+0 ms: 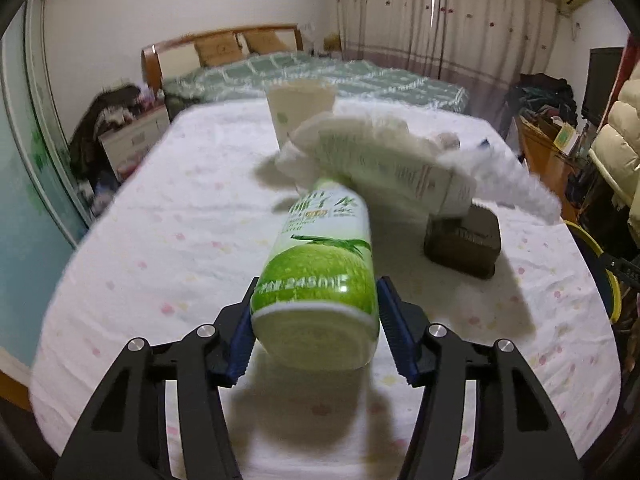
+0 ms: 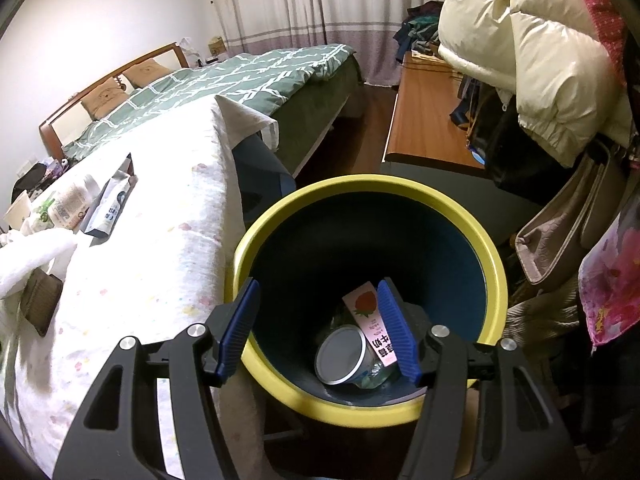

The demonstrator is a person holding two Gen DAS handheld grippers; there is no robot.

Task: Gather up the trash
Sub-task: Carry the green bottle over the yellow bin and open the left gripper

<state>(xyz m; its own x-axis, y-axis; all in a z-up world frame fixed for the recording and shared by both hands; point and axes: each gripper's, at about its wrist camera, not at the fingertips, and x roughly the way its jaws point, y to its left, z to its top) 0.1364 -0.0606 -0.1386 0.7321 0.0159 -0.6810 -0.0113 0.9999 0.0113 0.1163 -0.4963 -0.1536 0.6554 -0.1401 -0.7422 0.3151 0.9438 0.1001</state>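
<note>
The green bottle is where our attention goes: in the left wrist view it fills the lower centre of the frame, clamped at its base end between the blue pads of our left gripper, and raised clear of the white floral tablecloth. Its long axis runs away from us, along the fingers, with the neck end pointing toward the upper middle of the frame, where a paper cup, a crumpled printed wrapper and a dark brown box sit blurred on the table.

Our right gripper hangs with its jaws apart and nothing between them, right over the yellow-rimmed bin, which takes up the lower centre of the right wrist view. Inside we see a can and a strawberry carton lying at the bottom.

The relation that matters, we judge: the bin stands just off the table's edge, and in the left wrist view only a sliver of yellow rim shows at the far right of the frame. So the bottle must travel rightward, off the table, before the left gripper lets go. The right hand is nearer the bin, but the left one holds the load.
</note>
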